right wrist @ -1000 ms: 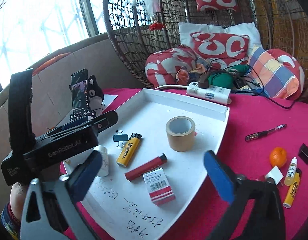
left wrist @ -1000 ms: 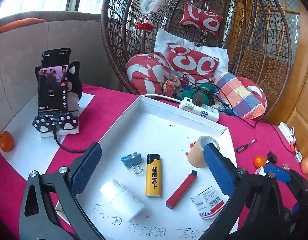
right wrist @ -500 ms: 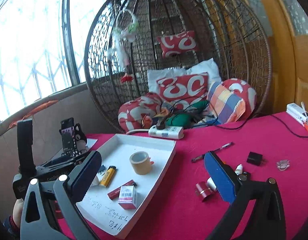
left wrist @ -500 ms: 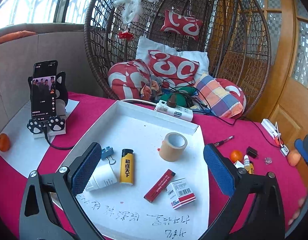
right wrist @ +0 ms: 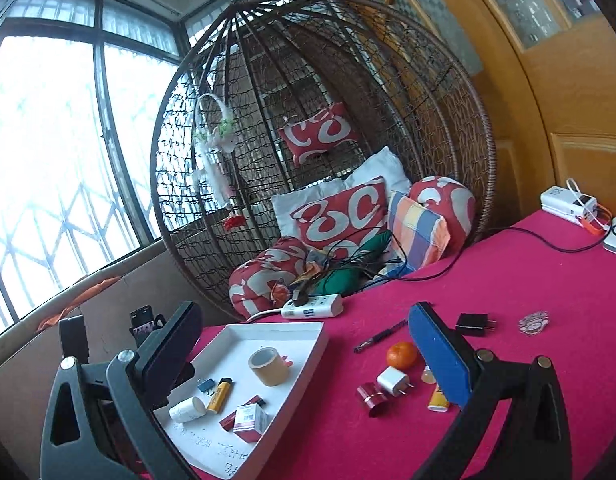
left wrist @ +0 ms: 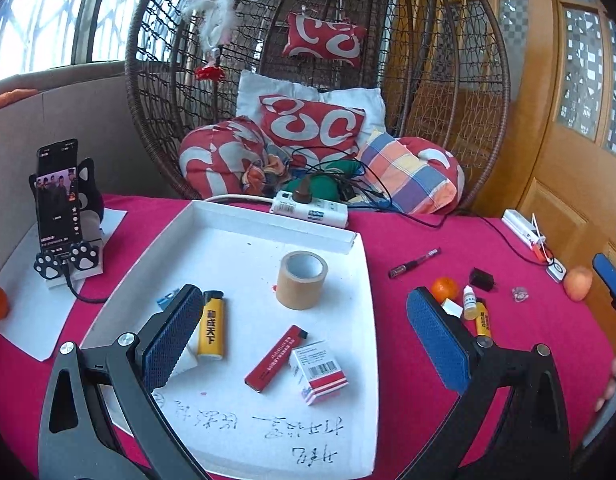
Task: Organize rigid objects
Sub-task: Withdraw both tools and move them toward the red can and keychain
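1. In the white tray [left wrist: 244, 236] we count one tape roll [left wrist: 302, 280], one yellow lighter [left wrist: 212, 329], one red lighter [left wrist: 275, 358], one small carton [left wrist: 319, 372], one binder clip [right wrist: 206, 385] and one white bottle [right wrist: 187, 409].
2. Right of the tray: one tangerine [right wrist: 401, 355], one white plug [right wrist: 393, 381], one pen [right wrist: 379, 336].
3. Left gripper [left wrist: 304, 340]: jaws spread wide above the tray, empty.
4. Right gripper [right wrist: 304, 360]: jaws spread wide, empty.

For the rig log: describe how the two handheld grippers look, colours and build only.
Both look alike. The left gripper has black angular finger arms with silver bolts, ending in flat blue pads with a fine dotted texture. The right gripper has the same black frame, silver bolts and blue pads. No cables or sleeves show.
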The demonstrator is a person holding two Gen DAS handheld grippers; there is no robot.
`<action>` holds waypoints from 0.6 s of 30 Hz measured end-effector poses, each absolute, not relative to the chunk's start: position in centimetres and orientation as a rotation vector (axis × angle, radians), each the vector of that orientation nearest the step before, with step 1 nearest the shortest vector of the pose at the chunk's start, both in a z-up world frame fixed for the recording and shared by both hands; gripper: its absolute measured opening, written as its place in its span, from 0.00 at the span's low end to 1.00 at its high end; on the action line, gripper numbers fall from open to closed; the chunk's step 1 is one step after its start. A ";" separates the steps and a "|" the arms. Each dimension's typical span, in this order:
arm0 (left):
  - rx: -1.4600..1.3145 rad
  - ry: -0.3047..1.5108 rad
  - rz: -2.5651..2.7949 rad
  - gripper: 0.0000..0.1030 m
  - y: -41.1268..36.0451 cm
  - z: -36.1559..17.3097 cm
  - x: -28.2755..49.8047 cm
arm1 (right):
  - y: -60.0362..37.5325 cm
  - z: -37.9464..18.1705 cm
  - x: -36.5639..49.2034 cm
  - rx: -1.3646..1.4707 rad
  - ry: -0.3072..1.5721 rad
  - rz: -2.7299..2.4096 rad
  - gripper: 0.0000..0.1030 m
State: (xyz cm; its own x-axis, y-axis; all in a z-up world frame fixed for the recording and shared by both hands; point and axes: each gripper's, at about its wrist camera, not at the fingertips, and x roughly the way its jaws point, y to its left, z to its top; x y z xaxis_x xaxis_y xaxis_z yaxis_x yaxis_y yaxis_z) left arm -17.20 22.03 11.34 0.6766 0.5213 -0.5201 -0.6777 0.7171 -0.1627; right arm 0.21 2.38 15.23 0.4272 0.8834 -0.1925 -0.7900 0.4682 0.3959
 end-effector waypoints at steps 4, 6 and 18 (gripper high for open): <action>-0.327 0.519 0.605 1.00 20.0 10.6 -14.6 | -0.2 14.2 2.5 0.296 0.408 0.954 1.00; -0.308 0.557 0.558 1.00 19.0 10.0 -12.9 | -1.5 13.4 3.8 0.314 0.426 0.898 1.00; -0.187 0.841 0.343 1.00 15.5 3.2 -0.3 | -6.2 7.4 8.7 0.366 0.625 0.728 1.00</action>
